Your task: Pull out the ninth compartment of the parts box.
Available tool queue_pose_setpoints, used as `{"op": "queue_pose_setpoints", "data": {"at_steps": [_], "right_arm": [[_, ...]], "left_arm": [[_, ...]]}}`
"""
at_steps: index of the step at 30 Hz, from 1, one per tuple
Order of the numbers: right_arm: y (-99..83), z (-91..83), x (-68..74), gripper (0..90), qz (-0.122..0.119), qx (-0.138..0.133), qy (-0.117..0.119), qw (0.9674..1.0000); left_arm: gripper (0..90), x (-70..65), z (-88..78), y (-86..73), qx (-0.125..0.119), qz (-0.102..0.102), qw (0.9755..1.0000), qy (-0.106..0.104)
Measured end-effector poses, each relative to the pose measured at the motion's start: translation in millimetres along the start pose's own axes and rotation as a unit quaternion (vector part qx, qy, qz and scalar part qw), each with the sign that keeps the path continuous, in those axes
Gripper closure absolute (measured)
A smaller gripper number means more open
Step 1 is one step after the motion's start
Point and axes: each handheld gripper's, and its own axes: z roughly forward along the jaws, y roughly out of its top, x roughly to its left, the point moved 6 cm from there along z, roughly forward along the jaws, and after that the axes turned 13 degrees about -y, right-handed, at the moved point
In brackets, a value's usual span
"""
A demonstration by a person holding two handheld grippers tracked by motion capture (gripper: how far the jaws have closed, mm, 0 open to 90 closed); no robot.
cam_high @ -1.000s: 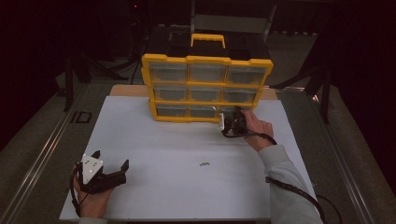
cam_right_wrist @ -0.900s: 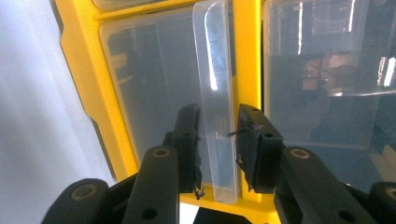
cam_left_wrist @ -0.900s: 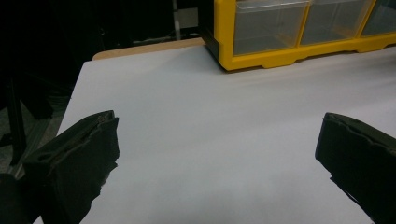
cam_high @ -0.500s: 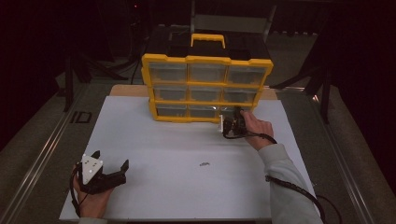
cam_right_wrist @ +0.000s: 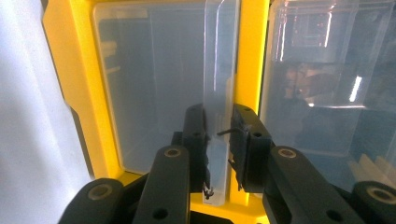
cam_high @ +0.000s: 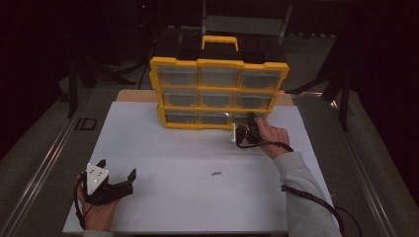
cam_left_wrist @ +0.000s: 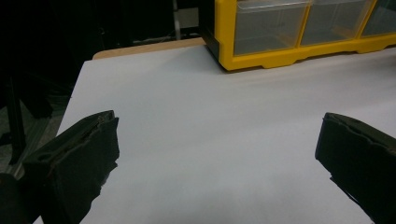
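Right gripper view: drawer handle (cam_right_wrist: pixel 218 93) stands between closing fingers (cam_right_wrist: pixel 196 135).

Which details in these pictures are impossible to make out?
- Small dark thing on the white mat, high view: too small to identify.
- Drawer contents, right gripper view: frosted plastic blurs them.
- Right gripper, high view: hand covers it; contact with the drawer handle stays uncertain.

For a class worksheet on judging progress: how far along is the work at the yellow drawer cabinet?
Done: the right tool has reached the bottom-right drawer of the yellow cabinet, and its jaws have just been closing around the clear pull tab. In hand: securing that grip. Left: pulling the drawer open; all drawers look closed. The left tool rests open on the white board.
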Motion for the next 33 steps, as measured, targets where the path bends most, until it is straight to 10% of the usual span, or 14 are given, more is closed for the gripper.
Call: {"op": "queue_pose_setpoints", "data": {"at_steps": [33], "right_arm": [[0.4,-5.9,0.2,75.7,-0.004,-0.006,0.003,1.0000]], "left_arm": [[0.3,-0.2,-0.2,-0.1,0.001,0.001,1.0000,0.001]]}}
